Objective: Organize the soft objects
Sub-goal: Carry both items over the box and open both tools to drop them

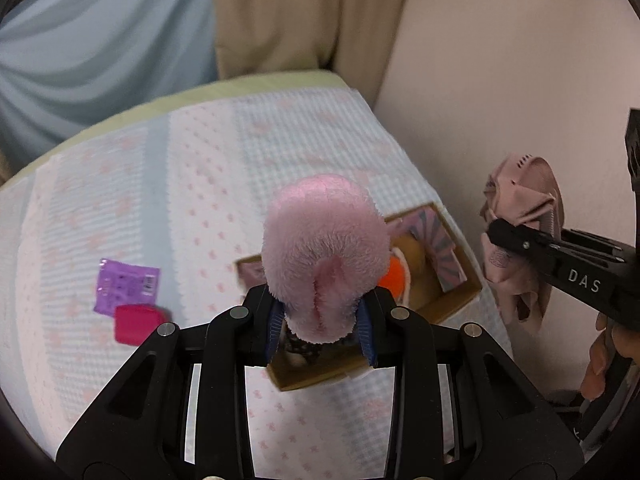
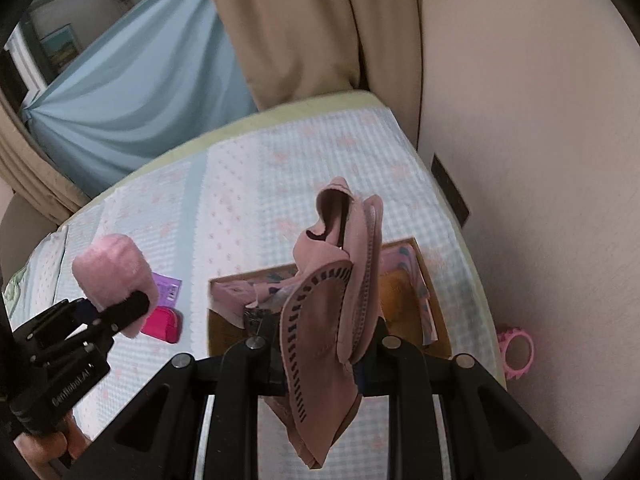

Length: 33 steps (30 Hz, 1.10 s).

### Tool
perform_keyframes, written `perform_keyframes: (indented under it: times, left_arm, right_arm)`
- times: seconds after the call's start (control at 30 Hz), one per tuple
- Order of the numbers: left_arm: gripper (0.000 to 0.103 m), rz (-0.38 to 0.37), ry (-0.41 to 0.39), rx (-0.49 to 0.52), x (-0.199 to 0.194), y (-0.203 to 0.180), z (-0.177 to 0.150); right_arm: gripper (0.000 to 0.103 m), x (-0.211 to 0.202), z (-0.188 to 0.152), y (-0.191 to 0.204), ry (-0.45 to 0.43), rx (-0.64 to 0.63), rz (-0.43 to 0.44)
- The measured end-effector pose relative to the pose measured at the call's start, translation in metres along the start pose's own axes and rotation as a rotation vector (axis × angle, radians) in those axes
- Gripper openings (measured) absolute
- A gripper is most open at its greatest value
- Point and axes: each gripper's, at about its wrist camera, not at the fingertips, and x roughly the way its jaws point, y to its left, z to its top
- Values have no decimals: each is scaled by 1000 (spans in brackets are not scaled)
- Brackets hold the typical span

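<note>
My left gripper [image 1: 320, 320] is shut on a fluffy pink soft item [image 1: 326, 248] and holds it above the open cardboard box [image 1: 460, 300] on the bed. The same item shows at the left of the right wrist view [image 2: 112, 276]. My right gripper [image 2: 324, 356] is shut on a dusty-pink fabric garment [image 2: 332, 312] that hangs over the box [image 2: 436, 312]. In the left wrist view the garment [image 1: 520, 216] hangs at the right, beside the wall. The box holds an orange item [image 1: 394, 278] and patterned cloth [image 1: 440, 248].
A purple packet [image 1: 126, 290] and a red pouch [image 1: 136, 322] lie on the patterned bedspread [image 1: 180, 180] left of the box. A pink ring [image 2: 518, 350] lies off the bed's right edge. A wall runs along the right, curtains stand behind the bed.
</note>
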Motion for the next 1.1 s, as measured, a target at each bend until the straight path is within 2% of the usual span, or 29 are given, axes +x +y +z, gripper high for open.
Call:
perform_keyframes:
  times: [0.33,0.5,0.7,0.73,0.77,0.83,0.87,0.9,1.0,1.1]
  left_arm:
    - [28,-25,161,71,106,-38,3]
    - [28,-10,228,98,153,-32,2]
    - [29,31,313,99,186,-10,-13]
    - [41,19,319,102,189,-8,-15]
    - [71,3,316,106,190,-8,-16]
    - [102,12,317,132,191,-8,-19]
    - [102,39,321,146,192,-9,-20]
    - [102,61,318,156,191,-9,-22]
    - [103,31,318,152,186,-2,-29]
    - [102,46,329,144,182,6,-36]
  right_arm:
    - [21,77,-14,-45,147,132,53]
    - [21,122,-15,-49,227,157,95]
    - [21,155,-19,-46,295,181,117]
    - [22,160,-19,-44,305,172,124]
    - [28,164,-20,-40,317,150,123]
    - [56,169,-18,-35,319,121,112]
    - [84,168,-17,-35,306,112,112]
    - [103,167,-17,-35,296,113,115]
    - [103,165,-15,-41,283,126,104]
    - [103,165,-16,-45,286,125,92]
